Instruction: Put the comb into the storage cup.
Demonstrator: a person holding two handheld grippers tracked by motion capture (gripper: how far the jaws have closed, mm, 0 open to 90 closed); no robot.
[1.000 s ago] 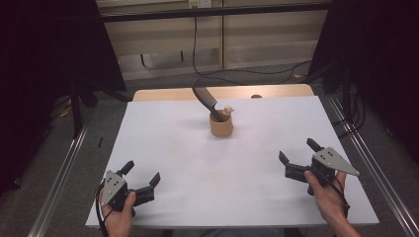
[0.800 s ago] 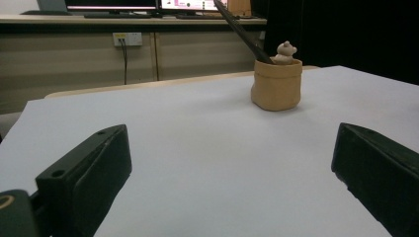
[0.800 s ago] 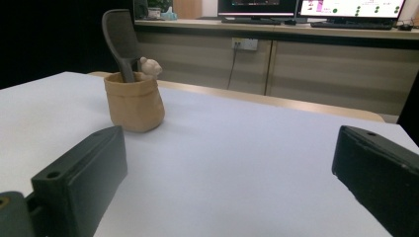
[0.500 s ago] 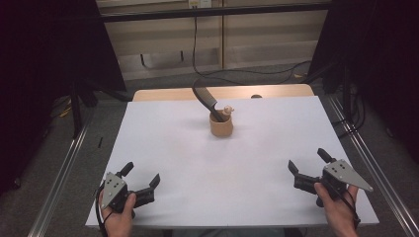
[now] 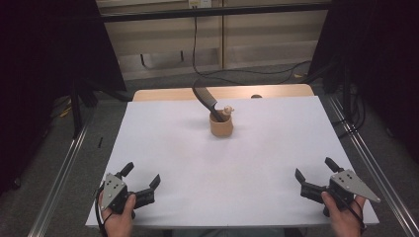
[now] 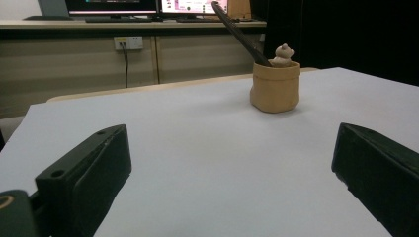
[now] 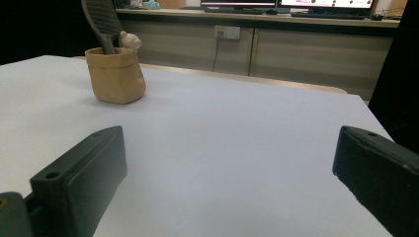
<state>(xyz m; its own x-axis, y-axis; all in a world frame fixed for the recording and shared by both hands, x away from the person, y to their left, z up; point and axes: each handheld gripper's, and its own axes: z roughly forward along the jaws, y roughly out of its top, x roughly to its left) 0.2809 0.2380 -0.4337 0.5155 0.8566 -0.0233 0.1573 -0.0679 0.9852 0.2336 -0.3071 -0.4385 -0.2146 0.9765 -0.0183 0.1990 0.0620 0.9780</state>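
A tan soft pot (image 5: 221,126) stands upright on the far middle of the white tabletop (image 5: 257,163). A black flat tool (image 5: 205,96) leans out of it toward the far left, and a small bear figure (image 5: 228,110) peeks over its rim. My left gripper (image 5: 143,173) rests open at the near left corner with nothing between its fingers. At the near right corner my right gripper (image 5: 313,168) is open and holds nothing. The left gripper view has the pot (image 6: 274,86) far ahead at the right. In the right gripper view the pot (image 7: 116,74) is far ahead at the left.
A wooden table edge (image 5: 163,94) shows beyond the white top. Metal rails (image 5: 64,168) run along the floor on both sides. Cables (image 5: 237,74) lie on the floor before low cabinets (image 5: 163,39). Dark curtains hang left and right.
My right gripper has drawn back toward the near right corner of the table, still open. The left gripper and the pot have stayed put.
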